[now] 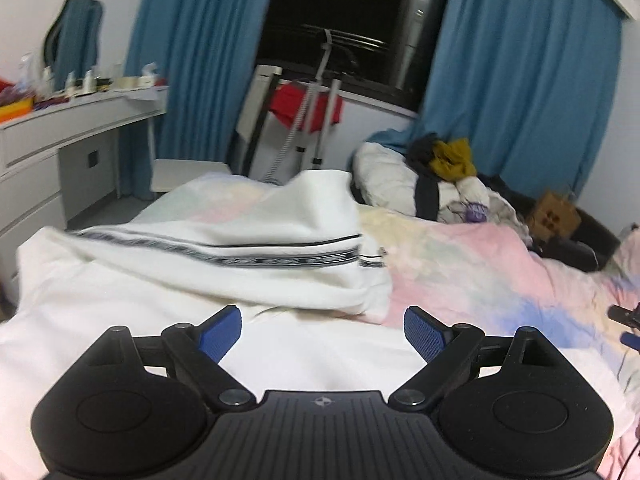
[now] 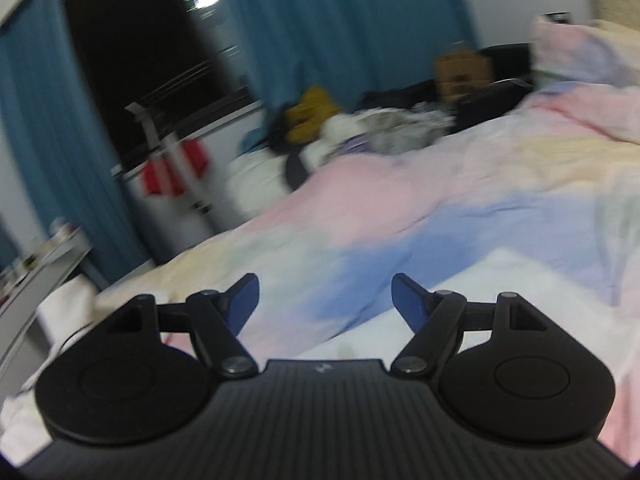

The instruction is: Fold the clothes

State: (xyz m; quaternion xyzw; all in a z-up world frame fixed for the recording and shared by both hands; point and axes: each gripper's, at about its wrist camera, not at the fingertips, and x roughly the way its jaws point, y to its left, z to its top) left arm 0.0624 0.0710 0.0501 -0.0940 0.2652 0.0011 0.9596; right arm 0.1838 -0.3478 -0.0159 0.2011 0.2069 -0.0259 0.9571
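Note:
A white garment (image 1: 208, 264) with a black patterned stripe lies on the bed's pastel duvet (image 1: 480, 272), one part folded over itself. My left gripper (image 1: 322, 334) is open and empty, just above the garment's near white part. My right gripper (image 2: 325, 304) is open and empty above the duvet (image 2: 360, 216); a white edge of the garment (image 2: 500, 292) lies under its right finger. The right wrist view is blurred. The right gripper's tip shows at the right edge of the left wrist view (image 1: 628, 326).
A pile of clothes (image 1: 448, 176) lies at the bed's far side, with a brown paper bag (image 1: 554, 216) next to it. A white desk (image 1: 60, 140) with clutter stands on the left. A drying rack with a red cloth (image 1: 308, 108) stands before the window and blue curtains (image 1: 520, 80).

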